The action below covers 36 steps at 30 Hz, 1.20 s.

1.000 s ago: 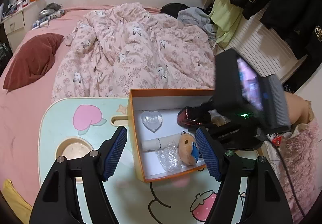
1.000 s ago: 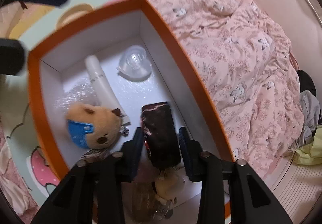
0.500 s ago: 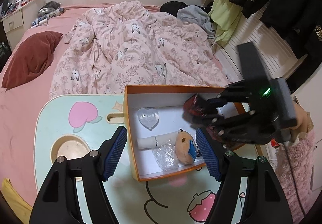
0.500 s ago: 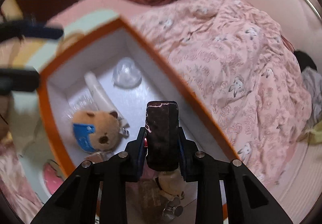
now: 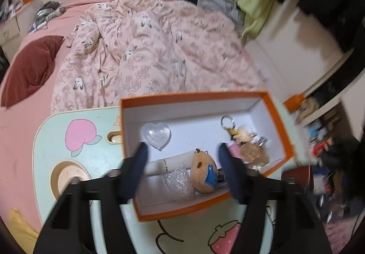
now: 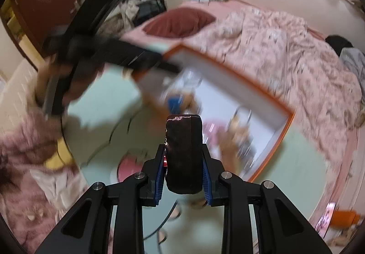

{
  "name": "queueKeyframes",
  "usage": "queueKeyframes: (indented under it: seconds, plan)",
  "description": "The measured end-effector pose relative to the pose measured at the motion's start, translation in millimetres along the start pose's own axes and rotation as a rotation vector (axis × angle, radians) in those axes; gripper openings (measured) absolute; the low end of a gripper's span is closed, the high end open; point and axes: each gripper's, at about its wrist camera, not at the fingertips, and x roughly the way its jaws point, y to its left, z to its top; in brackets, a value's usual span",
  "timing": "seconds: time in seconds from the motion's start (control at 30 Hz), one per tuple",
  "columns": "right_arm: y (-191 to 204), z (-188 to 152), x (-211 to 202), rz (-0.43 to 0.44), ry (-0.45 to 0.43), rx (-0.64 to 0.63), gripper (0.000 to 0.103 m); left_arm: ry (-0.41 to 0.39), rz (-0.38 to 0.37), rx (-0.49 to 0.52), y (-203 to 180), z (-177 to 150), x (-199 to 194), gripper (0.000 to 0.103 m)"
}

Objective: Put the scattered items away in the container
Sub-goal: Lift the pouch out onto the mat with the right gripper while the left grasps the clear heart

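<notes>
Left gripper (image 5: 182, 160): I see it hanging over the near half of the box, jaws closing; the plush toy and white tube lie below the gap, pads touching neither.
Right gripper (image 6: 183, 169): my jaws are clamped on a dark packet (image 6: 184, 151), held above the bench (image 6: 296, 162), outside the box.
Box (image 5: 277, 117): orange, open, on the bench beside the bed (image 5: 148, 48).
Box contents: clear heart dish (image 5: 156, 134), white tube (image 5: 171, 161), bubble wrap (image 5: 179, 182), round plush toy (image 5: 204, 173), keyring charm (image 5: 244, 137).
Picture quality: right view heavily blurred.
</notes>
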Motion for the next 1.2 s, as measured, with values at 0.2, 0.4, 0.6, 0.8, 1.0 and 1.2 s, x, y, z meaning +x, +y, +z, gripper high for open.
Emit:
queueKeyframes:
  seconds: [0.2, 0.4, 0.6, 0.8, 1.0, 1.2]
  plan:
    - [29, -33, 23, 0.026, 0.048, -0.023, 0.026, 0.040, 0.170, 0.055, -18, 8, 34, 0.046]
    - [45, -40, 36, 0.054, 0.053, -0.056, 0.026, 0.056, 0.244, 0.033, -13, 16, 48, 0.046]
    - [33, -30, 34, 0.073, 0.017, -0.034, 0.026, 0.057, 0.341, 0.027, -12, 20, 63, 0.046]
    - [30, -35, 33, 0.069, 0.007, -0.029, 0.026, 0.071, 0.387, 0.039, -18, 21, 73, 0.046]
    - [23, -41, 33, 0.031, 0.005, -0.015, 0.027, 0.104, 0.359, 0.045, -18, 22, 72, 0.046]
    - [17, -43, 13, 0.072, -0.087, 0.024, 0.028, 0.152, 0.363, 0.031, -14, 32, 78, 0.048]
